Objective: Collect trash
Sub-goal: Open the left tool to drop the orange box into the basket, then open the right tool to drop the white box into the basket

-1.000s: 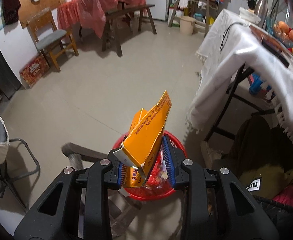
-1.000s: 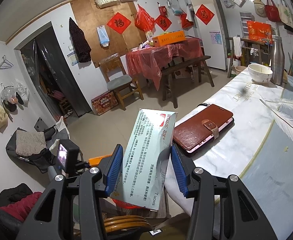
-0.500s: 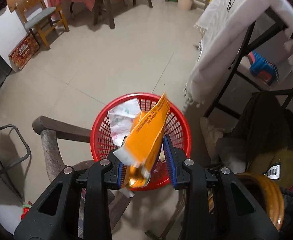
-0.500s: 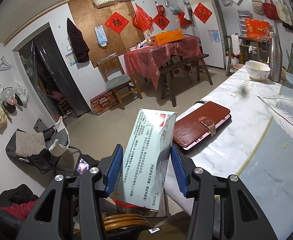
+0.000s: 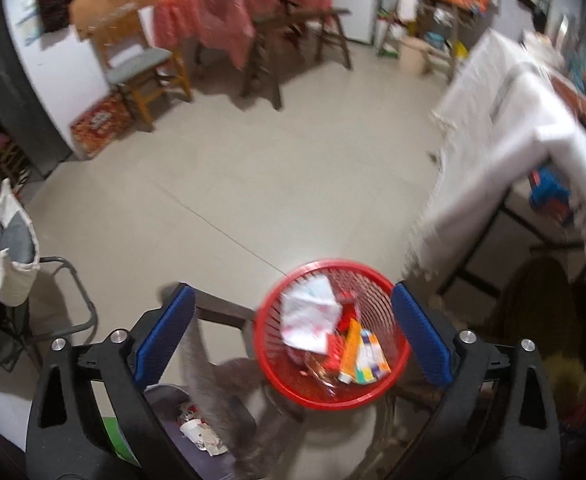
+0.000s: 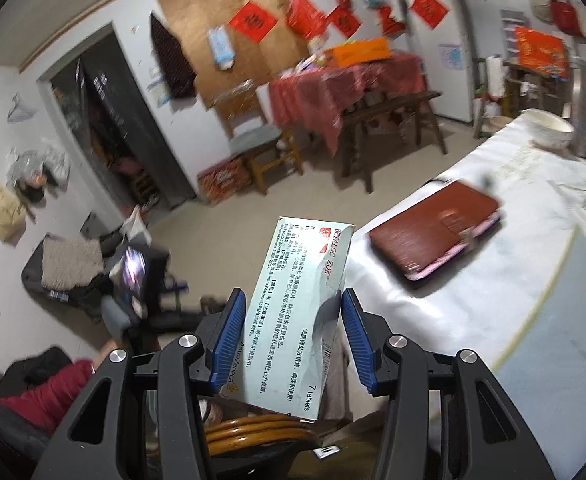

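In the left wrist view, my left gripper (image 5: 293,334) is open wide and empty above a red mesh basket (image 5: 377,280). The orange box (image 5: 351,346) lies inside it among crumpled white paper (image 5: 311,316) and other wrappers. In the right wrist view, my right gripper (image 6: 289,344) is shut on a pale green medicine box (image 6: 297,312), held upright at the edge of the white-clothed table (image 6: 493,300).
A brown leather wallet (image 6: 433,230) lies on the table near the medicine box, a white bowl (image 6: 549,130) farther back. A wooden chair arm (image 5: 221,308) and a grey seat sit left of the basket. The draped table edge (image 5: 493,168) hangs to the right.
My left gripper opened and the orange box dropped into the red basket. The left view swung up and left. My right gripper kept hold of the medicine box and shifted slightly.
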